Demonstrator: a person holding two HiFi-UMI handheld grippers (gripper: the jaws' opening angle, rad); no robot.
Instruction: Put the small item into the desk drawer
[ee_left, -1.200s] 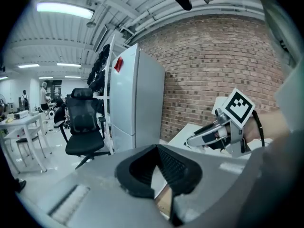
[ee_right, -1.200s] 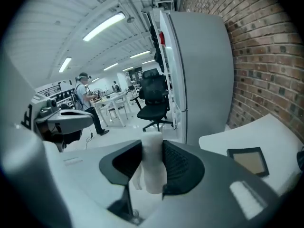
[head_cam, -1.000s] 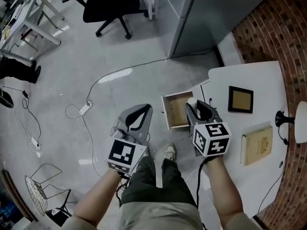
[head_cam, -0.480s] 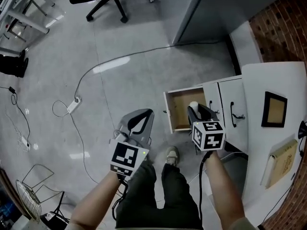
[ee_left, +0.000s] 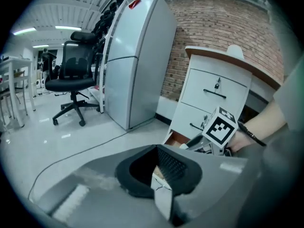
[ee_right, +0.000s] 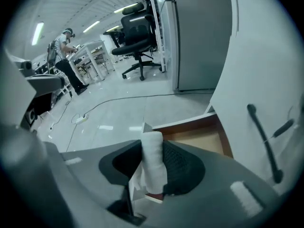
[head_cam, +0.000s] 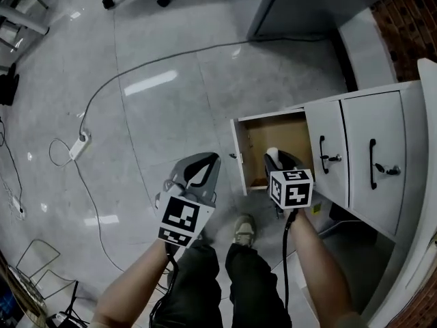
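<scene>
The desk drawer (head_cam: 273, 132) stands pulled out, its wooden inside bare. My right gripper (head_cam: 274, 158) is over the drawer's near part, shut on a small white roll (head_cam: 272, 153). In the right gripper view the white roll (ee_right: 152, 163) stands upright between the jaws of the right gripper (ee_right: 148, 177), with the open drawer (ee_right: 202, 136) just beyond. My left gripper (head_cam: 207, 161) hangs over the floor to the left of the drawer, shut with nothing in it. In the left gripper view the left gripper (ee_left: 160, 190) has its tips meeting, and the right gripper's marker cube (ee_left: 220, 128) is ahead.
A white cabinet front with shut drawers and dark handles (head_cam: 373, 163) lies right of the open drawer. A cable (head_cam: 136, 67) and power strip (head_cam: 79, 144) cross the grey floor. A tall grey cabinet (ee_left: 135, 61) and an office chair (ee_left: 73, 80) stand further off. The person's shoe (head_cam: 243, 228) is below.
The head view has swung down toward the drawer, and the desk top has left the picture. My right gripper still holds the white roll over the open drawer. The left gripper has barely moved.
</scene>
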